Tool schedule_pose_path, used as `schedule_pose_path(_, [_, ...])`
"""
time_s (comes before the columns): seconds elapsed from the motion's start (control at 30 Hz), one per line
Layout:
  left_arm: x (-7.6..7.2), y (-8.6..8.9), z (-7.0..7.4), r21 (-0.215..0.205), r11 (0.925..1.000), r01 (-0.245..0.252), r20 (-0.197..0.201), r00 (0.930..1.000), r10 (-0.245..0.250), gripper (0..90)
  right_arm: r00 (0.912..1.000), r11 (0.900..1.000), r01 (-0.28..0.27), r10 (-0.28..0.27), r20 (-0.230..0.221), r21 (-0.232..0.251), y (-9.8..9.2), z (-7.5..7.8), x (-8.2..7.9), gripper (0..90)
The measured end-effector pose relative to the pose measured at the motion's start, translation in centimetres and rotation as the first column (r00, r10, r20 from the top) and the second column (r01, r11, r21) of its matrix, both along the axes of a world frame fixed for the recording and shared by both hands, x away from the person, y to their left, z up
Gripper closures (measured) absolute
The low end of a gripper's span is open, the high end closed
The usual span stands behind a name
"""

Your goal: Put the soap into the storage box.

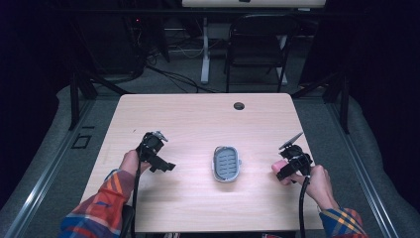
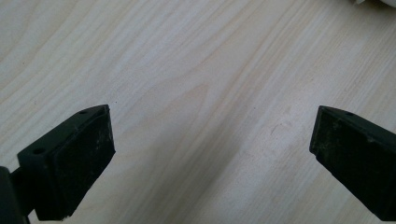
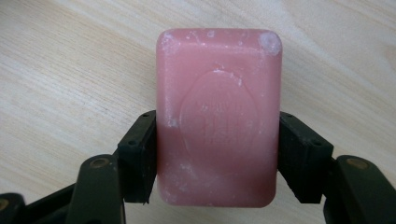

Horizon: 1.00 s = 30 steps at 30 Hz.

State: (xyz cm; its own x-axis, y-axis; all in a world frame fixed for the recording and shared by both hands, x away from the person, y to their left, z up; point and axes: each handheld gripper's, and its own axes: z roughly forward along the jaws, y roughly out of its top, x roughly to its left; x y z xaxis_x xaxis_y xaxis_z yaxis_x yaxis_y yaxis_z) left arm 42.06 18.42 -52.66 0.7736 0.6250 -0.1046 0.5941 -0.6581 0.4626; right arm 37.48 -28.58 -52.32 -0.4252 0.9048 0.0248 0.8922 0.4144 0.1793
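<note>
— Right of the dish (image 1: 227, 163), what is listed?
— Soap (image 3: 218, 116), pink, one bar, clamped by its long sides in the right claw (image 3: 218, 156), just above the surface (image 1: 198, 119).
— Left of the dish?
— Left claw (image 2: 212, 140), jaws wide apart, nothing between them, over bare wood.

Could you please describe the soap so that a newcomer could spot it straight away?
Start at the wooden table and go to its right edge. There the right gripper clamps a pink soap bar; unlike the grey dish mid-table, it is pink and solid.
</note>
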Motion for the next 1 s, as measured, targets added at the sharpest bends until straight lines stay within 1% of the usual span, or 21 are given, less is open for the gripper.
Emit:
schedule_pose_path(0.03, [0.0,0.0,0.0,0.0,1.0,0.0,0.0,1.0,0.0,0.0,1.0,1.0,0.0,0.0,0.0,0.0,0.0,0.0,0.0,37.0])
schedule_pose_path(0.07, [0.0,0.0,0.0,0.0,1.0,0.0,0.0,1.0,0.0,0.0,0.9997,1.0,0.012,-0.013,0.02,0.015,0.1,-0.1,-0.1,37.0])
schedule_pose_path(0.1, [0.0,0.0,0.0,0.001,1.0,0.002,0.0,1.0,-0.002,0.0,0.9998,1.0,0.01,-0.01,0.016,0.018,0.1,0.0,-0.1,37.0])
schedule_pose_path(0.13, [0.0,0.0,0.0,0.001,1.0,0.003,0.0,1.0,-0.003,0.0,0.9986,0.998,0.032,-0.034,0.041,0.049,0.2,-0.2,-0.3,37.0])
schedule_pose_path(0.2, [0.0,0.0,0.0,0.001,1.0,0.003,0.0,1.0,-0.003,0.0,0.9998,1.0,-0.02,0.02,-0.009,-0.011,0.2,0.4,0.0,37.0])
schedule_pose_path(0.23, [0.0,0.0,0.0,0.005,1.0,0.002,0.001,1.0,-0.002,0.0,0.9997,1.0,-0.024,0.024,-0.007,-0.004,0.2,0.4,0.0,37.0])
schedule_pose_path(0.27, [0.0,-0.1,0.0,0.005,1.0,0.003,0.001,1.0,-0.003,0.0,0.9999,1.0,0.003,-0.003,0.016,0.024,0.3,0.2,-0.2,37.0])
schedule_pose_path(0.33, [0.0,-0.1,0.0,0.007,1.0,0.006,-0.001,1.0,-0.006,0.0,0.9999,1.0,-0.003,0.003,0.011,0.02,0.4,0.4,-0.2,37.0])
schedule_pose_path(0.4, [0.0,-0.1,0.0,0.007,1.0,0.006,-0.002,1.0,-0.006,0.0,0.9996,1.0,-0.028,0.028,-0.003,0.003,0.4,0.6,-0.1,37.0])
schedule_pose_path(0.43, [0.0,-0.1,0.0,0.008,0.9999,0.007,-0.001,1.0,-0.007,0.0,0.9993,0.999,0.013,-0.015,0.034,0.052,0.5,0.3,-0.3,37.0])
schedule_pose_path(0.47, [0.0,-0.1,0.0,0.008,0.9999,0.008,-0.002,1.0,-0.008,0.0,0.9995,0.999,0.01,-0.011,0.029,0.047,0.6,0.4,-0.3,37.0])
schedule_pose_path(0.5, [0.0,-0.1,0.0,0.008,0.9999,0.008,-0.002,1.0,-0.008,0.0,0.9994,0.999,-0.032,0.032,-0.01,0.002,0.4,0.8,-0.1,37.0])
schedule_pose_path(0.57, [0.0,-0.1,0.0,0.008,0.9999,0.008,-0.001,1.0,-0.008,0.0,0.9988,0.999,-0.045,0.045,-0.019,-0.009,0.4,1.0,-0.1,37.0])
schedule_pose_path(0.63, [0.1,-0.1,0.0,0.01,0.9999,0.006,-0.003,1.0,-0.006,0.0,0.9997,0.999,-0.018,0.018,0.015,0.027,0.6,0.8,-0.3,37.1])
schedule_pose_path(0.67, [0.1,-0.1,0.0,0.01,0.9999,0.006,-0.003,1.0,-0.006,0.0,0.9997,0.999,-0.018,0.018,0.015,0.027,0.6,0.8,-0.3,37.1])
schedule_pose_path(0.7, [0.1,-0.2,0.0,0.012,0.9999,0.008,-0.004,1.0,-0.008,0.0,0.9995,0.999,-0.029,0.029,0.01,0.015,0.8,0.9,-0.2,37.1])
schedule_pose_path(0.8, [0.0,-0.2,0.0,0.011,0.9999,0.01,-0.003,1.0,-0.01,0.0,0.9993,0.999,-0.036,0.036,0.006,0.025,1.0,1.1,-0.1,37.1])
schedule_pose_path(0.87, [0.0,-0.2,0.0,0.013,0.9999,0.007,-0.001,1.0,-0.007,0.0,0.9979,0.998,-0.064,0.064,-0.012,-0.004,1.1,1.4,0.1,37.1])
schedule_pose_path(0.9, [0.0,-0.2,0.0,0.012,0.9999,0.007,0.0,1.0,-0.007,0.0,0.9975,0.998,-0.07,0.07,-0.009,-0.005,1.2,1.5,0.2,37.1])
schedule_pose_path(0.93, [0.0,-0.2,0.0,0.012,0.9999,0.007,0.0,1.0,-0.007,0.0,0.9989,0.999,-0.047,0.047,0.008,0.016,1.4,1.4,0.0,37.1])
schedule_pose_path(1.0, [0.1,-0.2,-0.1,0.011,0.9999,0.007,-0.004,1.0,-0.007,0.0,0.9979,0.998,-0.065,0.065,-0.003,0.015,1.4,1.8,0.2,37.1])
